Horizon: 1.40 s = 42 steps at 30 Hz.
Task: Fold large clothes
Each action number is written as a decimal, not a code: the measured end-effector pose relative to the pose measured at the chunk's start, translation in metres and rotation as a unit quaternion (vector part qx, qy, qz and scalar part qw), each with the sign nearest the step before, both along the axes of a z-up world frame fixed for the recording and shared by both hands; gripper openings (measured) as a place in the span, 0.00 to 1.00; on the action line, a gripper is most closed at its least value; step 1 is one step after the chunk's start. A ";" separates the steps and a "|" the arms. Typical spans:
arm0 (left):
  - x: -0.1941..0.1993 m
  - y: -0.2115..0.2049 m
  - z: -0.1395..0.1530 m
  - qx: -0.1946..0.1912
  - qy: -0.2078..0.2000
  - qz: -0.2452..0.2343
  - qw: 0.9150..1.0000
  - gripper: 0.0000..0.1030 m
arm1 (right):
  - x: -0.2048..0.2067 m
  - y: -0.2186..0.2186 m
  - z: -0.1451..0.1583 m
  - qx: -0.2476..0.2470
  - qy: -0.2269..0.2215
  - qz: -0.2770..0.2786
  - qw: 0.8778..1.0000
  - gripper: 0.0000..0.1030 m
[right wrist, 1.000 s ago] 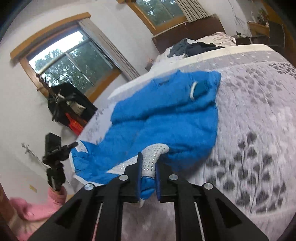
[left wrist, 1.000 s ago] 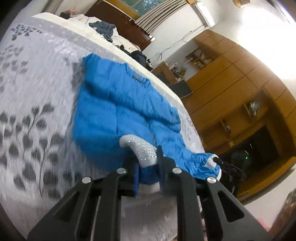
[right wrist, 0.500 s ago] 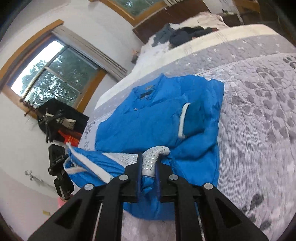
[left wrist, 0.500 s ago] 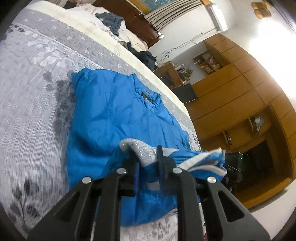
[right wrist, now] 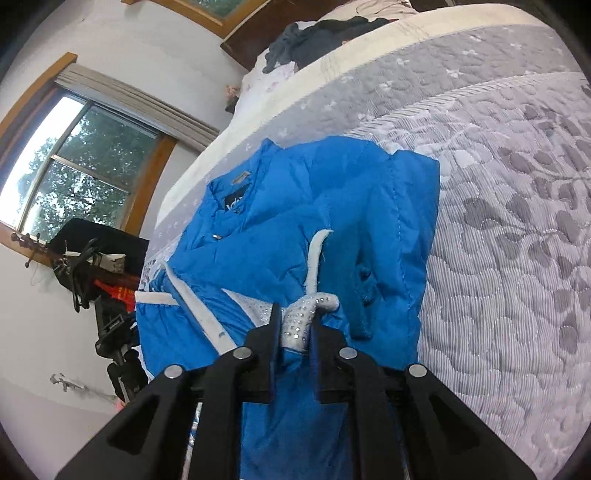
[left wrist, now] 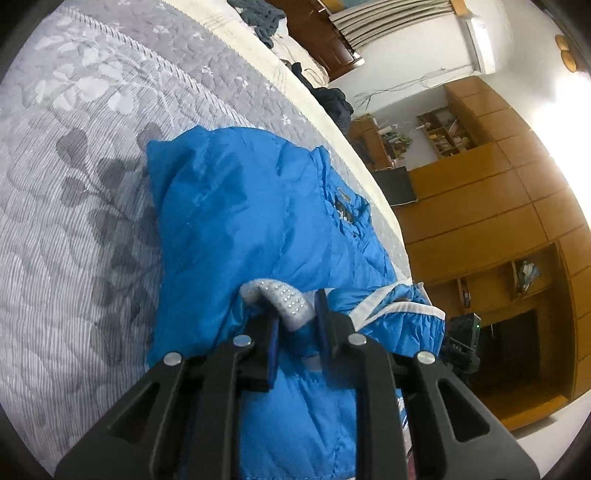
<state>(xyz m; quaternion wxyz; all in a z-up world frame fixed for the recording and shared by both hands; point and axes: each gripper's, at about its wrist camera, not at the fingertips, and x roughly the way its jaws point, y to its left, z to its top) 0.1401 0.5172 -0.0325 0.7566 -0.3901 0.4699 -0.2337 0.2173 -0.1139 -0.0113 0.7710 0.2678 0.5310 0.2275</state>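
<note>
A bright blue padded jacket (left wrist: 251, 221) lies on the grey patterned bedspread (left wrist: 74, 184), its collar toward the far side. My left gripper (left wrist: 295, 314) is shut on the jacket's grey studded hem trim, lifted over the jacket body. The same blue jacket (right wrist: 295, 229) fills the right wrist view, a white-edged sleeve folded across it. There my right gripper (right wrist: 293, 325) is shut on the studded hem trim too. The lower part of the jacket is doubled up toward the collar.
The bedspread (right wrist: 517, 221) stretches wide around the jacket. Dark clothes (right wrist: 314, 33) lie heaped by the headboard. A wooden wardrobe (left wrist: 517, 221) stands beyond the bed. A window (right wrist: 74, 158) and a black tripod (right wrist: 114, 332) show in the right wrist view.
Both grippers have carried the hem forward over the jacket toward the collar. The lower part now folds over the body, and the jacket looks shorter.
</note>
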 end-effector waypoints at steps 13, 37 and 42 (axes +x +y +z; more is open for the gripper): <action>-0.052 0.033 0.054 0.041 -0.087 0.006 0.995 0.58 | -0.050 -0.026 0.048 -0.045 -0.100 -0.017 0.994 0.78; -0.005 -0.051 0.052 0.303 -0.195 -0.102 0.927 0.35 | -0.015 0.072 0.029 -0.258 -0.222 0.156 0.927 0.25; -0.032 -0.058 0.069 0.306 -0.230 -0.087 0.920 0.16 | -0.038 0.050 0.051 -0.208 -0.241 0.126 0.940 0.15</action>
